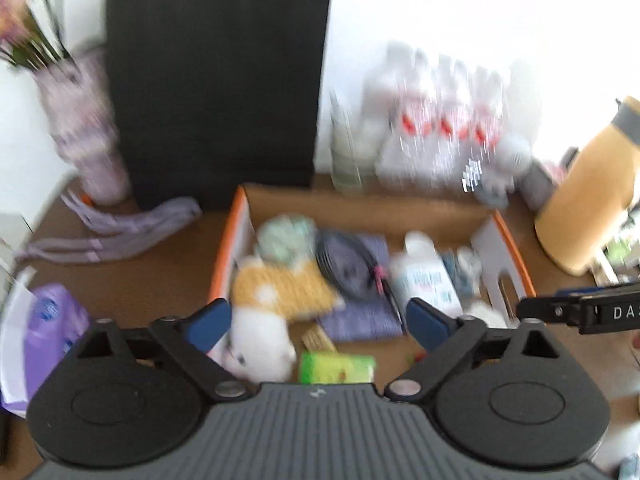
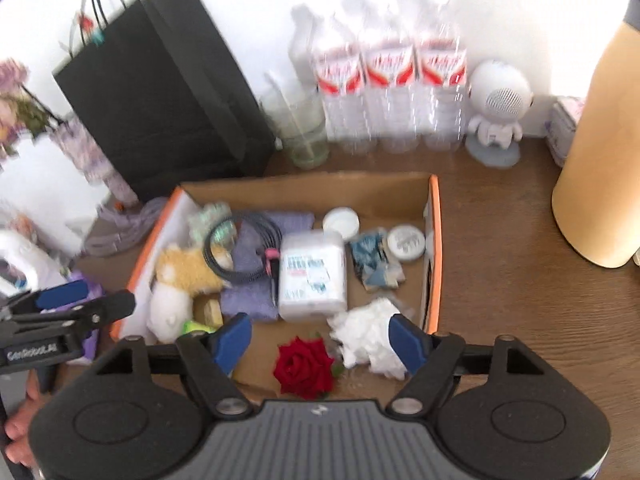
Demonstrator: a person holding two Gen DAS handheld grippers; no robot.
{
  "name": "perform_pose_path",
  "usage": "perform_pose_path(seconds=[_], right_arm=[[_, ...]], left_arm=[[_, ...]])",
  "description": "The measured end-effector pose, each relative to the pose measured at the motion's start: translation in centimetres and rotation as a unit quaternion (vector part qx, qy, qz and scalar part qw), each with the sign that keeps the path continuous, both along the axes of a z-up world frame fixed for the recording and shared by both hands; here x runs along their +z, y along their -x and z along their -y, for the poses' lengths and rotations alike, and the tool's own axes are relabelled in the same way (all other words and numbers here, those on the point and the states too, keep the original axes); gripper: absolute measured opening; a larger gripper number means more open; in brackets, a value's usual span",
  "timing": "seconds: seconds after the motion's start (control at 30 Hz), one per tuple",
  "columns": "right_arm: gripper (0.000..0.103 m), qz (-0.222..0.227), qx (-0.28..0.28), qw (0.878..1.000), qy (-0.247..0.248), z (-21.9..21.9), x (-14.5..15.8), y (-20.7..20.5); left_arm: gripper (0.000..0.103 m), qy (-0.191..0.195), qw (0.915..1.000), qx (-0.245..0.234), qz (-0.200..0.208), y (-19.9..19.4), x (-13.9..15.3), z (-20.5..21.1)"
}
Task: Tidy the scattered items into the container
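Three water bottles point(image 2: 394, 92), one cardboard box point(image 2: 434, 248), one rose point(image 2: 305, 366).

The brown wooden table point(image 2: 500, 280) carries an open cardboard box point(image 2: 434, 248) with orange edges near its middle. Behind the box stand a black paper bag point(image 2: 160, 92), a glass jar point(image 2: 300, 132), three water bottles point(image 2: 392, 80) and a small white figurine point(image 2: 498, 108) (all against the wall). A tall tan cylinder point(image 2: 596, 152) stands at the right, lilac cloth point(image 1: 116, 232) lies at the left.
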State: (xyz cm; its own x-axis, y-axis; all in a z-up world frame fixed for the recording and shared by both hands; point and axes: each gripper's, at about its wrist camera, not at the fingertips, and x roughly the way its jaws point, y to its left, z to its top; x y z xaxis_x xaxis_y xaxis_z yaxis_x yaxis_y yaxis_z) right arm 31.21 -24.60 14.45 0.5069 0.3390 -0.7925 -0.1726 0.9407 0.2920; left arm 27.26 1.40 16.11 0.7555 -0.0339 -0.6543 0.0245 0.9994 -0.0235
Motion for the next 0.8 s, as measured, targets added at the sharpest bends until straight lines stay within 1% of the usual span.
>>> perform_pose_path(seconds=[0.03,0.07,0.1,0.13,0.17,0.2,0.23,0.3,0.4,0.53,0.6,0.63,0.67,0.73,0.8], right_arm=[[0.075,0.037,-0.013,0.999,0.007,-0.1,0.1,1.0],[0.075,0.091,-0.024,0.995,0.021,-0.5,0.3,2.3],[0.075,0.159,-0.035,0.986,0.031,-0.9,0.4,4.2],[0.076,0.229,-0.042,0.972,0.03,-1.2,0.3,6.3],[0.078,0.283,-0.037,0.958,0.019,-1.5,-0.1,8.0],[0.084,0.318,-0.029,0.948,0.006,-1.6,-0.5,9.3],[0.085,0.335,-0.024,0.942,-0.003,-1.7,-0.8,10.2],[0.085,0.342,-0.026,0.939,-0.003,-2.0,-1.2,10.6],[0.085,0.341,-0.034,0.94,0.012,-2.5,-1.2,10.4],[0.085,0.34,-0.041,0.94,0.014,-2.5,-1.2,11.1],[0.085,0.333,-0.048,0.942,0.02,-2.2,-0.9,12.6],[0.086,0.327,-0.056,0.943,0.018,-1.9,-0.9,13.8],[0.086,0.324,-0.059,0.944,0.012,-1.3,-1.0,15.4],[0.089,0.32,-0.055,0.946,0.002,-0.6,-1.7,19.1],[0.089,0.321,-0.051,0.946,0.007,-0.1,-2.8,22.9]], left_arm=[[0.1,-0.011,0.9985,0.009,0.053,1.4,0.0,0.2],[0.102,-0.019,0.9936,0.016,0.11,2.9,-0.4,0.4],[0.103,-0.022,0.9858,0.028,0.164,4.5,-0.9,0.5],[0.103,-0.022,0.9779,0.036,0.205,5.9,-1.4,0.7],[0.103,-0.017,0.9712,0.037,0.235,7.0,-2.0,0.8],[0.103,-0.014,0.9678,0.034,0.249,7.7,-2.4,0.9],[0.103,-0.011,0.9672,0.033,0.252,8.1,-2.6,1.1],[0.103,-0.012,0.9699,0.024,0.242,8.2,-2.7,1.5],[0.103,-0.02,0.9695,0.021,0.243,8.3,-2.3,1.9],[0.103,-0.024,0.971,0.018,0.237,9.3,-2.3,1.6],[0.103,-0.037,0.9777,0.022,0.205,11.2,-2.2,1.6],[0.103,-0.036,0.9806,0.016,0.192,12.7,-2.2,1.6],[0.103,-0.024,0.9816,0.001,0.189,14.4,-2.4,1.4],[0.103,0.012,0.9796,-0.016,0.2,18.7,-2.8,1.2],[0.103,0.03,0.9758,-0.016,0.216,22.7,-3.7,0.9]])
